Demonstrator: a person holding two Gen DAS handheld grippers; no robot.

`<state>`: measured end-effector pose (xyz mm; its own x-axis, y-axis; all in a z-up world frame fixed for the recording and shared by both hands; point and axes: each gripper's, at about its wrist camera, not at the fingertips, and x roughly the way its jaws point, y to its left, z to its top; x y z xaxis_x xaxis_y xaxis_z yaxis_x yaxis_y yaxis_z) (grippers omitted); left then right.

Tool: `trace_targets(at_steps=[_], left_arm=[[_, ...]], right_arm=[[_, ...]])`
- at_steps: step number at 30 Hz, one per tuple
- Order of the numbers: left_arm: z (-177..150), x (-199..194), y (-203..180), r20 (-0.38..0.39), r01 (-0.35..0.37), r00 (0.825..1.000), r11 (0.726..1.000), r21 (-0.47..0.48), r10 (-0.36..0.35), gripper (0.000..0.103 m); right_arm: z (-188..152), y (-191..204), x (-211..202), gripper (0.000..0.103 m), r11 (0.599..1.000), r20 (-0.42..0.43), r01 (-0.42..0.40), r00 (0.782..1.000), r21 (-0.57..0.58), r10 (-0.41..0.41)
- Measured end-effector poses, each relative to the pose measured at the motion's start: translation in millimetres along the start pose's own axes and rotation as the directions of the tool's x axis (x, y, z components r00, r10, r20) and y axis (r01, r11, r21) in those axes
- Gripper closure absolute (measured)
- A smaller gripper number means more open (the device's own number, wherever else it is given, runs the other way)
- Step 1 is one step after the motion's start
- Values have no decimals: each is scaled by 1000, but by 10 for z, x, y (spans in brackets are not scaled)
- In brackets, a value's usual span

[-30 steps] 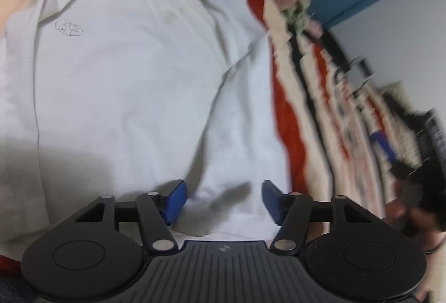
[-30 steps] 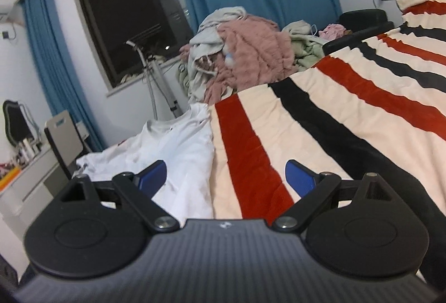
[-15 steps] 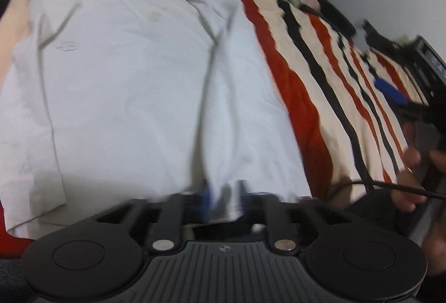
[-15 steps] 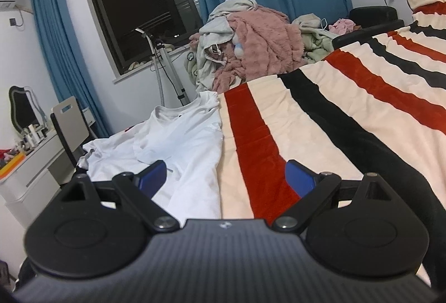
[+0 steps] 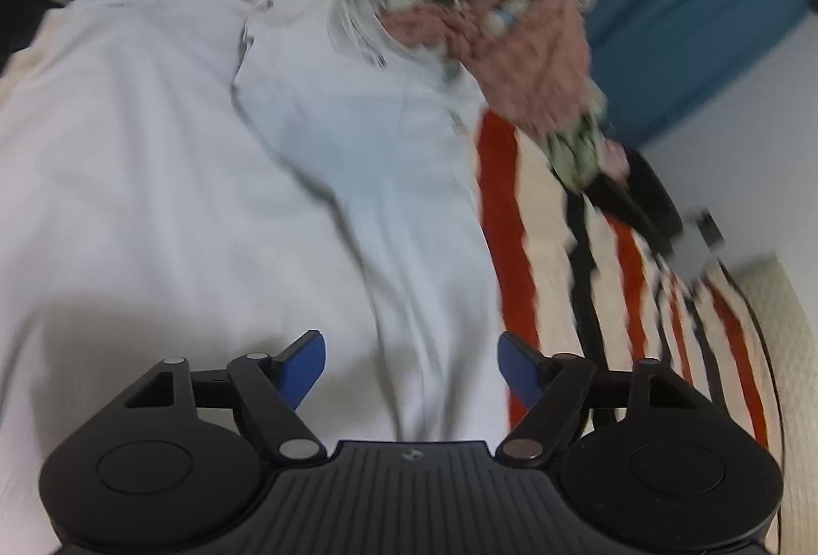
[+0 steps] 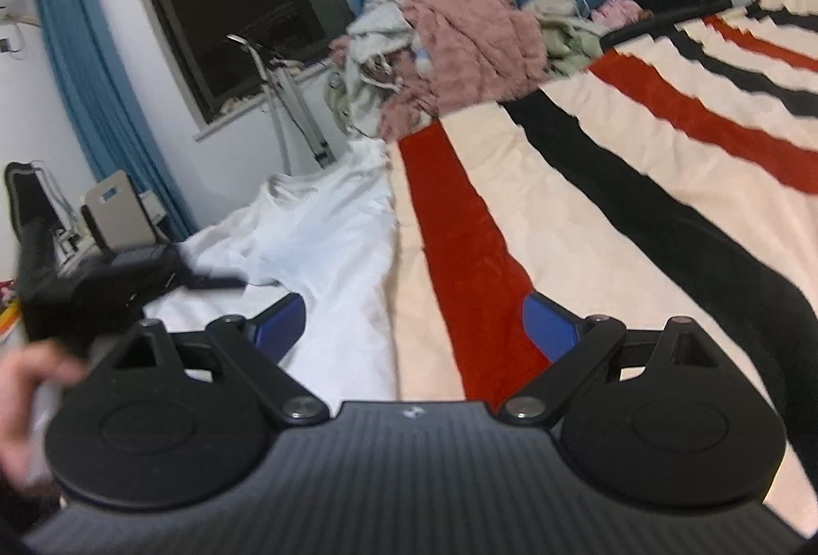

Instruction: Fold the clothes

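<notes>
Ahead of the left tool (image 5: 411,363), jaws opening over the white cotton shirt (image 5: 204,207) and gripping nothing, one fold appears laid; the right tool (image 6: 414,322), also apart and empty, probably needs the next hem.

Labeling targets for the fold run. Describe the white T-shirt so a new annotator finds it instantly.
Start from the striped blanket covering the bed, banded in red, cream and black. The white T-shirt lies spread flat along its left edge, collar toward the heap of laundry by the window. It is the only plain white, flattened garment; the heap's pieces are pink, green and grey, bunched up.
</notes>
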<state>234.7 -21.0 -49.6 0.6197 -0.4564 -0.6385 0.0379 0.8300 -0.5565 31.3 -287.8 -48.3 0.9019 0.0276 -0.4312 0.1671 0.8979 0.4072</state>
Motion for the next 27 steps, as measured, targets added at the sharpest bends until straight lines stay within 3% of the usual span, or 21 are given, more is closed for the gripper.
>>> trace_targets(at_steps=[3,4,6,7,8,11,13,14,16,18,19,22,24,27], left_arm=[[173,483,15,40,-47,998,997,-55,49,40],[217,598,35,36,-42,998,996,-81,45,48],[274,739,19,36,-37,999,996,-76,39,74],[312,799,-42,47,-56,997,998,-29,58,94],[352,850,-115,62,-88,994,996,27,86,100],[437,975,-349,165,-258,960,946,194,228,101],[453,1021,-383,219,-344,930,908,237,296,101],[473,1044,-373,210,-355,927,905,234,310,100],[474,1034,-295,159,-326,942,921,214,297,97],[429,974,-207,112,-294,954,934,200,276,78],[392,920,-164,91,-277,960,940,197,264,63],[194,632,-50,43,-211,977,956,202,207,58],[3,364,37,-27,-124,991,974,190,131,51],[-400,-64,168,-133,2,991,992,129,16,51]], right_arm=[[-20,-51,145,10,999,-20,16,1000,33,-16],[-29,-59,196,10,999,-26,23,999,37,-22],[-57,-50,313,10,999,-43,34,999,26,-33],[-72,-41,372,10,999,-51,37,998,18,-36],[-85,-24,430,10,999,-58,39,998,5,-39],[-133,56,599,10,999,-88,37,995,-37,-40],[-150,78,670,10,998,-101,26,994,-49,-31],[-159,86,698,10,998,-106,21,994,-55,-27],[-182,86,749,10,998,-116,18,993,-62,-25],[-196,62,808,10,999,-135,23,990,-49,-29],[-197,49,823,10,999,-141,25,990,-43,-31],[-197,50,817,10,999,-137,29,990,-44,-35],[-194,70,796,10,998,-128,29,991,-54,-36],[-172,78,722,10,998,-114,22,993,-56,-29]])
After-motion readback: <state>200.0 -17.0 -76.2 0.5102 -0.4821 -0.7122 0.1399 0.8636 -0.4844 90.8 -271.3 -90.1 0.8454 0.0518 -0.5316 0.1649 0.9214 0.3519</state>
